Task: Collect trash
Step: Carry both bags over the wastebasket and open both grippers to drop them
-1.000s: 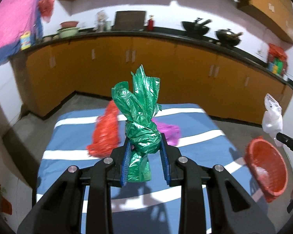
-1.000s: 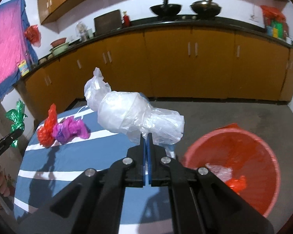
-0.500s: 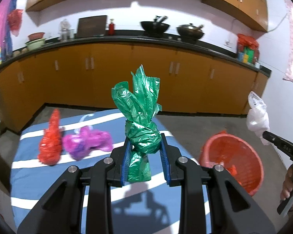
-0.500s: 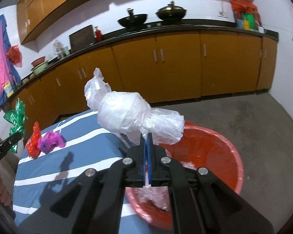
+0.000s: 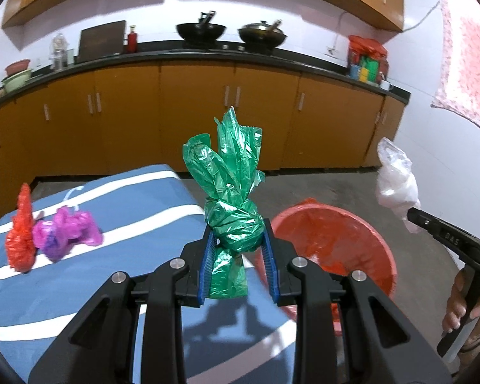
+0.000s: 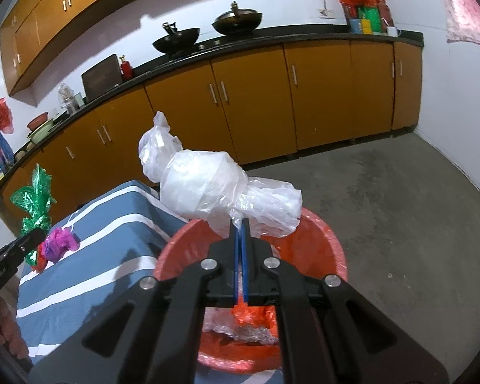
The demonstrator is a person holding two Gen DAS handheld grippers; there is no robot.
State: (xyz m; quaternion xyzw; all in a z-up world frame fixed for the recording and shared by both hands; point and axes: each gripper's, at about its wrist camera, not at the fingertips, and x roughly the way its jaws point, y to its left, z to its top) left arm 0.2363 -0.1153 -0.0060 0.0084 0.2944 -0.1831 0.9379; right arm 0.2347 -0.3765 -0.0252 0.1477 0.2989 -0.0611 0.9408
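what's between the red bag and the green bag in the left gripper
In the left wrist view, the purple bag lies on the striped cloth right beside the red bag; then bare cloth up to the green bag clamped in the left gripper.

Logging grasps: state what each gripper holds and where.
Left gripper clamps the green bag at its knotted waist. Right gripper pinches the white bag by its lower edge.
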